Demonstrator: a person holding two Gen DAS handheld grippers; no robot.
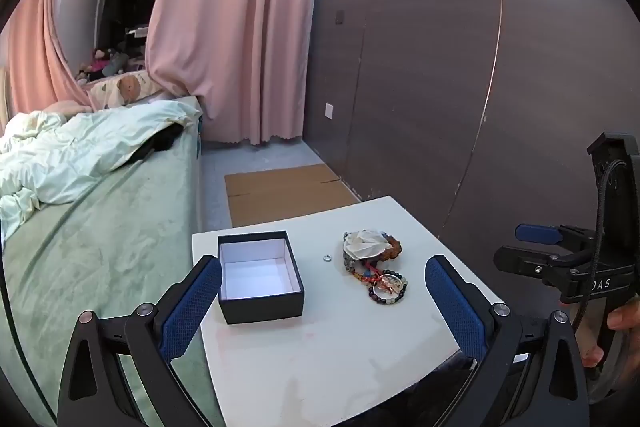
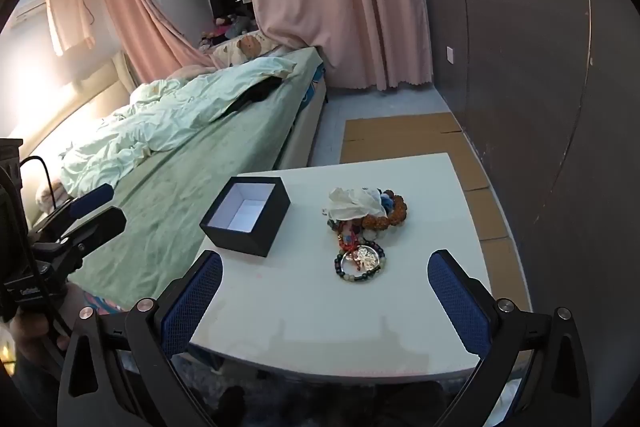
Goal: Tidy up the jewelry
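Observation:
An open black box with a white inside point(image 1: 259, 275) point(image 2: 246, 214) stands on the left part of a small white table point(image 1: 320, 355) point(image 2: 312, 315). To its right lies a pile of bead bracelets point(image 1: 376, 267) point(image 2: 362, 231) with a crumpled white tissue point(image 1: 366, 242) point(image 2: 352, 205) on top. A small silver ring point(image 1: 327, 258) lies between box and pile. My left gripper point(image 1: 323, 299) is open and empty above the table's near side. My right gripper point(image 2: 325, 299) is open and empty, just short of the nearest beaded bracelet point(image 2: 357, 263).
A bed with green sheet and pale duvet point(image 1: 88, 187) point(image 2: 168, 131) borders the table on the left. Flattened cardboard point(image 1: 280, 191) point(image 2: 404, 137) lies on the floor behind. A dark panelled wall point(image 1: 460, 87) runs along the right. Pink curtains point(image 1: 240, 27) hang at the back.

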